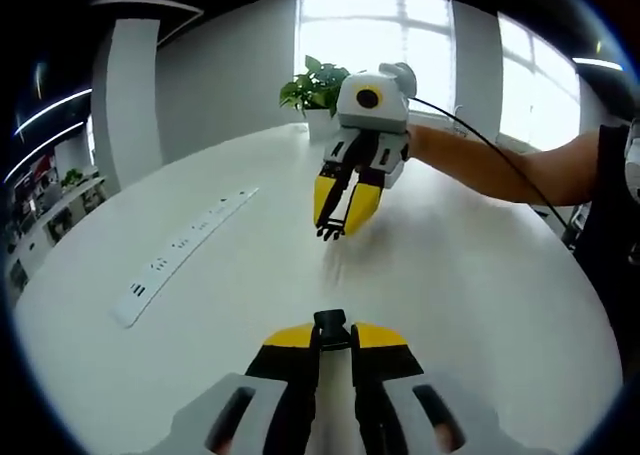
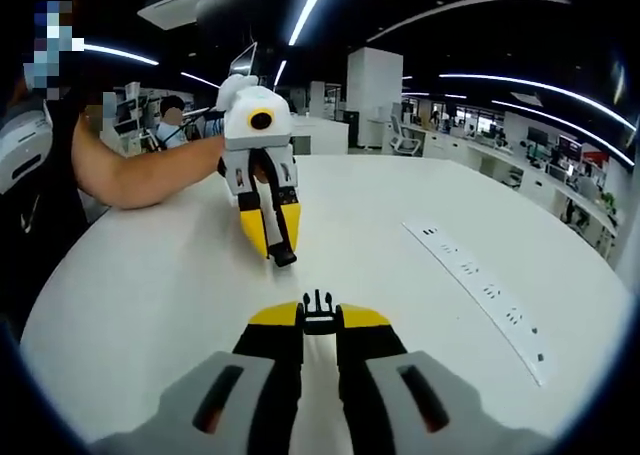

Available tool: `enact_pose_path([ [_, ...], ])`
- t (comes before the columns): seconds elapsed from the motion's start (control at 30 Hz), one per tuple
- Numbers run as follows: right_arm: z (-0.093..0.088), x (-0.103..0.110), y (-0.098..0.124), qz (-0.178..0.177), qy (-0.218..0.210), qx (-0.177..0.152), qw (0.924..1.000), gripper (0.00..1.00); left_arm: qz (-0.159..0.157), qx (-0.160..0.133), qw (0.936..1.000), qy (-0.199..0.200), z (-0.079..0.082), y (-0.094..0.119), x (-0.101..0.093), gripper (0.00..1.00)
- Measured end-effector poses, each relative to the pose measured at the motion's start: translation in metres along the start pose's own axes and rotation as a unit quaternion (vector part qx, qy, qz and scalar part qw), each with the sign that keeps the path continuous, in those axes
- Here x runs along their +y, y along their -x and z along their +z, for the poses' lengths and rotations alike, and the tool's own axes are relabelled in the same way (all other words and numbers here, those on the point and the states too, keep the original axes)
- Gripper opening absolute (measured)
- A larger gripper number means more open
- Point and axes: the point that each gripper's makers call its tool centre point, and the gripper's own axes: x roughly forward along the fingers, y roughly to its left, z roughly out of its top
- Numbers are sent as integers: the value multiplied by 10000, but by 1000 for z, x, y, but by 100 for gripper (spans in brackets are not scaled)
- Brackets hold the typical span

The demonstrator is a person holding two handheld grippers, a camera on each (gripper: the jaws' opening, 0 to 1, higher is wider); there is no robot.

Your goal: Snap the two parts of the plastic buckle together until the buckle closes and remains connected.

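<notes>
I have the buckle halves lifted above the white table (image 1: 480,305), well apart and facing each other; the alignment step is in hand. My left gripper (image 1: 332,337) is clenched on the socket half (image 1: 331,330), seen in the right gripper view at (image 2: 284,256). My right gripper (image 2: 318,317) is clenched on the pronged half (image 2: 317,309), seen in the left gripper view at (image 1: 331,231). Next, I judge, prongs must line up squarely with the socket mouth, then press straight until latched.

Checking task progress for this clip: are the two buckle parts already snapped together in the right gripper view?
No: the pronged buckle part sits in the right gripper, apart from the other buckle part held by the left gripper.
</notes>
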Motion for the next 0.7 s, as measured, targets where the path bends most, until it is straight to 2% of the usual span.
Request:
enact_pose_path([
  [0.3, 3, 3, 2, -86, -12, -182, 9998, 11, 61, -65, 9999, -60, 5, 4, -3, 11],
  [0.43, 0, 5, -1, -68, 39, -80, 9999, 11, 68, -113, 9999, -57, 8, 6, -3, 11],
  [0.7, 1, 9, -1, -69, 51, -82, 9999, 11, 55, -70, 10000, -35, 4, 7, -5, 11],
])
